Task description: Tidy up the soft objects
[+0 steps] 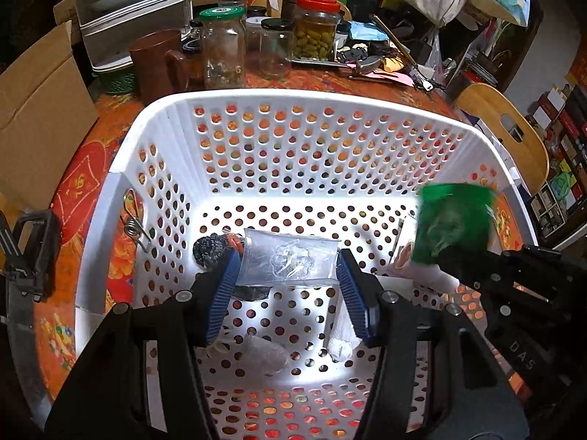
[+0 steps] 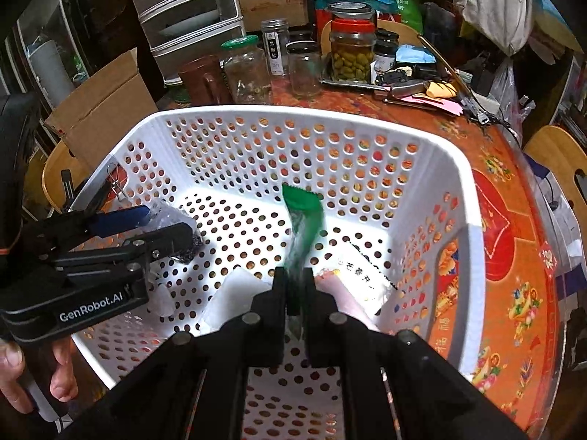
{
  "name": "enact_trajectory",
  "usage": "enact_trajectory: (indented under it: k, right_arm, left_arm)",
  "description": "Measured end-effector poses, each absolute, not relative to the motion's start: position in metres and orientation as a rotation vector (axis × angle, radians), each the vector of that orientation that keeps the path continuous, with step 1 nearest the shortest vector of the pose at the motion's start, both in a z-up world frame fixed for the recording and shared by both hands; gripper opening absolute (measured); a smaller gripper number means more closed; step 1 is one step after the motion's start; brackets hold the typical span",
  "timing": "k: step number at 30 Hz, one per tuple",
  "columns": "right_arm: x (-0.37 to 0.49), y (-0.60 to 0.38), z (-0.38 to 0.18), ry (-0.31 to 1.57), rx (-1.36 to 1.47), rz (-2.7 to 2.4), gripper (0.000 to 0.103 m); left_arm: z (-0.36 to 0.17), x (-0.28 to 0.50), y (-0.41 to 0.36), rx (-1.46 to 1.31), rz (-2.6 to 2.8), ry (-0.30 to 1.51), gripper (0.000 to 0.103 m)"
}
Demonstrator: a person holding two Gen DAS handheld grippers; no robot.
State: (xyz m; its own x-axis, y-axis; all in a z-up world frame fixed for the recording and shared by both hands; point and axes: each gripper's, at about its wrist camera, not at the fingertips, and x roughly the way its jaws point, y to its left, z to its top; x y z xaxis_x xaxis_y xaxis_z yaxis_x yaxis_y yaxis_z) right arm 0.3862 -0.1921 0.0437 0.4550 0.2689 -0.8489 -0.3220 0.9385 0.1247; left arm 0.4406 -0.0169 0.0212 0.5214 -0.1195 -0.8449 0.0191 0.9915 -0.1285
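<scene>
A white perforated basket (image 1: 165,117) (image 2: 455,168) stands on the table. My left gripper (image 1: 288,267) is inside it, its blue-padded fingers (image 1: 225,275) spread wide around a clear plastic pouch (image 1: 290,262) that spans the gap. The left gripper also shows in the right wrist view (image 2: 161,225). My right gripper (image 2: 295,286) is shut on a green sachet (image 2: 304,220) and holds it upright over the basket floor; it also shows in the left wrist view (image 1: 451,220). A dark scrubber (image 1: 211,253), white rolled items (image 1: 341,341) and a white printed packet (image 2: 363,271) lie in the basket.
Glass jars (image 1: 223,47) (image 2: 350,51), a brown mug (image 1: 157,62), plastic drawers (image 2: 190,14) and clutter crowd the table behind the basket. A cardboard box (image 1: 36,110) stands left. A metal clip (image 1: 137,229) hangs on the basket's left wall. A wooden chair (image 1: 506,124) is right.
</scene>
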Motion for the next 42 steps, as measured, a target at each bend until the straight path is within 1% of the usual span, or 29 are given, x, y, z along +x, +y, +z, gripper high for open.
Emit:
enact_trajectory:
  k: [2,3,4,5,6,7,8,9,10,11,12,13,14,16,21,26,34,38,42]
  right_arm:
    - [0.386,-0.192,0.045,1.036,-0.057,0.367,0.008]
    - [0.385,-0.192,0.046,1.031,-0.056,0.364,0.009]
    - [0.384,-0.193,0.047,1.028,-0.056,0.362,0.012]
    - [0.382,-0.194,0.048,1.024,-0.051,0.362,0.019]
    - [0.380,-0.195,0.051,1.014,-0.047,0.361,0.024]
    - [0.379,-0.196,0.053,1.003,-0.047,0.359,0.041]
    - [0.375,-0.198,0.059,0.978,-0.040,0.379,0.052]
    - [0.373,-0.199,0.062,0.967,-0.037,0.382,0.060]
    - [0.371,-0.200,0.065,0.955,-0.038,0.370,0.081]
    - [0.366,-0.202,0.073,0.924,-0.045,0.356,0.086]
    - [0.363,-0.204,0.077,0.907,-0.043,0.362,0.086]
    - [0.360,-0.206,0.082,0.895,-0.033,0.372,0.088]
    - [0.356,-0.209,0.086,0.885,-0.021,0.379,0.095]
    - [0.347,-0.214,0.095,0.853,-0.015,0.378,0.103]
    - [0.321,-0.222,0.110,0.805,-0.003,0.392,0.103]
    - [0.278,-0.236,0.107,0.741,0.021,0.369,0.103]
    - [0.163,-0.269,0.083,0.561,0.085,0.227,0.103]
    - [0.110,-0.269,0.065,0.536,0.097,0.196,0.103]
    - [0.071,-0.261,0.059,0.570,0.092,0.204,0.103]
  left_arm:
    - [0.022,0.440,-0.018,-0.111,-0.088,1.019,0.054]
    - [0.022,0.440,-0.018,-0.114,-0.094,1.021,0.058]
    - [0.022,0.439,-0.018,-0.120,-0.101,1.022,0.067]
    - [0.022,0.438,-0.018,-0.125,-0.103,1.026,0.074]
    - [0.023,0.436,-0.018,-0.127,-0.106,1.016,0.083]
    - [0.025,0.434,-0.019,-0.127,-0.119,1.005,0.085]
    - [0.027,0.432,-0.020,-0.116,-0.123,0.994,0.086]
    - [0.030,0.429,-0.021,-0.107,-0.124,0.986,0.087]
    - [0.032,0.426,-0.022,-0.104,-0.124,0.971,0.089]
    - [0.036,0.423,-0.021,-0.103,-0.119,0.956,0.093]
    - [0.040,0.420,-0.020,-0.103,-0.111,0.942,0.101]
    - [0.046,0.416,-0.017,-0.106,-0.104,0.920,0.103]
    - [0.052,0.412,-0.014,-0.111,-0.102,0.901,0.103]
    - [0.063,0.403,-0.008,-0.121,-0.101,0.869,0.103]
    - [0.093,0.368,0.002,-0.086,-0.054,0.755,0.103]
    - [0.103,0.316,0.014,-0.059,-0.010,0.654,0.103]
    - [0.077,0.226,0.040,-0.084,-0.001,0.652,0.103]
    - [0.060,0.177,0.044,-0.096,-0.014,0.638,0.103]
    - [0.045,0.133,0.039,-0.081,-0.011,0.661,0.103]
